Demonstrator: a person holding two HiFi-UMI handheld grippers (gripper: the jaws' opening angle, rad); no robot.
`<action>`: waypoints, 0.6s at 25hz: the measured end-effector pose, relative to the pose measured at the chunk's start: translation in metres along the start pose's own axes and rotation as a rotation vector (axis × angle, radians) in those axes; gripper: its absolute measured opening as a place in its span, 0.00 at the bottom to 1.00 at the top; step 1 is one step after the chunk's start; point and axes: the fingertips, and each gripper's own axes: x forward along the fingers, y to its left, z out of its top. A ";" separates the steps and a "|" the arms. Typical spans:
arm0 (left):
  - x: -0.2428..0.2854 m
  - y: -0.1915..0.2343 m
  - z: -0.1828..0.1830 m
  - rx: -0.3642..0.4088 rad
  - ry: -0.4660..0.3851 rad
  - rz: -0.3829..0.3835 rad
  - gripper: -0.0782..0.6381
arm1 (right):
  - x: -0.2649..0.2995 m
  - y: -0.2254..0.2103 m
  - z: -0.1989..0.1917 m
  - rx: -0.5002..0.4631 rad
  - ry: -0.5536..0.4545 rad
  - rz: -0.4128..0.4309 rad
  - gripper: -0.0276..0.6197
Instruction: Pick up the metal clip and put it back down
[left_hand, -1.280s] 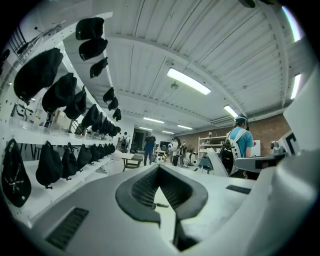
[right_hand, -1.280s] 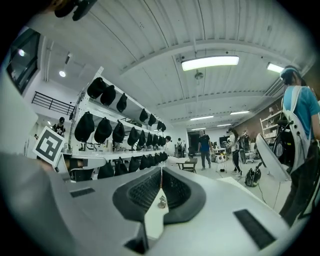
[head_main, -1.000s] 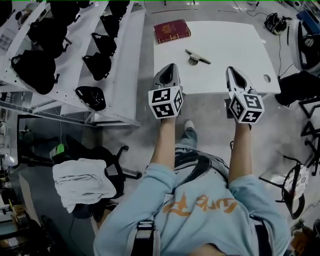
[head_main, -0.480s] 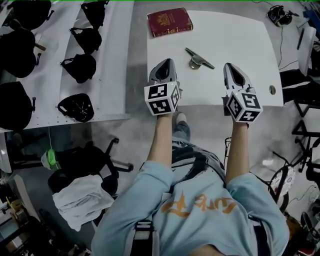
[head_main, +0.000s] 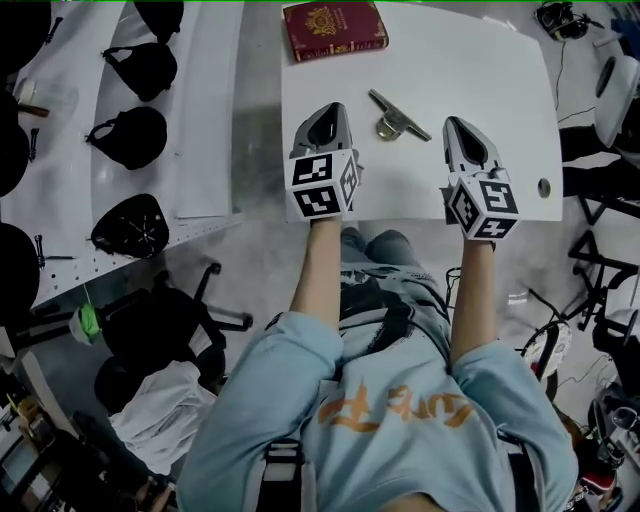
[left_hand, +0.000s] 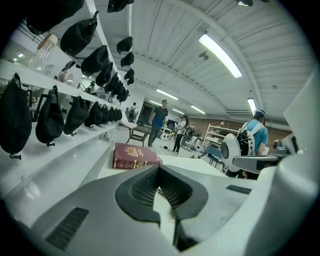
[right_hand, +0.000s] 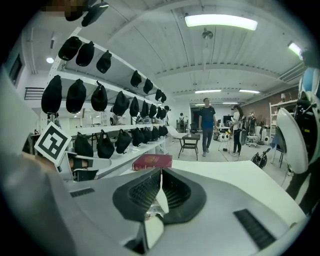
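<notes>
The metal clip (head_main: 398, 115) lies on the white table (head_main: 490, 80), a thin bar across a rounded base. It sits between my two grippers and slightly ahead of them. My left gripper (head_main: 328, 108) hovers over the table to the clip's left, its jaws closed together and empty (left_hand: 159, 170). My right gripper (head_main: 452, 122) hovers to the clip's right, also shut with nothing held (right_hand: 161, 172). Neither one touches the clip.
A dark red book (head_main: 334, 28) lies at the table's far edge, also seen as the book (left_hand: 135, 156) ahead. White shelves with black bags (head_main: 130, 135) run along the left. An office chair (head_main: 160, 320) stands behind left. People stand far off (right_hand: 206, 125).
The person has stepped closer to the table. Both grippers moved from its near edge to above its surface, flanking the clip. Both jaws stayed shut.
</notes>
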 end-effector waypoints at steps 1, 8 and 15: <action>0.002 0.000 0.000 0.001 0.002 -0.003 0.12 | 0.002 -0.004 0.000 0.011 0.002 -0.011 0.09; 0.005 0.008 -0.023 -0.003 0.052 0.019 0.12 | 0.032 0.013 -0.012 -0.038 0.037 0.041 0.09; 0.009 0.022 -0.044 -0.023 0.089 0.047 0.12 | 0.053 0.022 -0.032 -0.109 0.096 0.061 0.09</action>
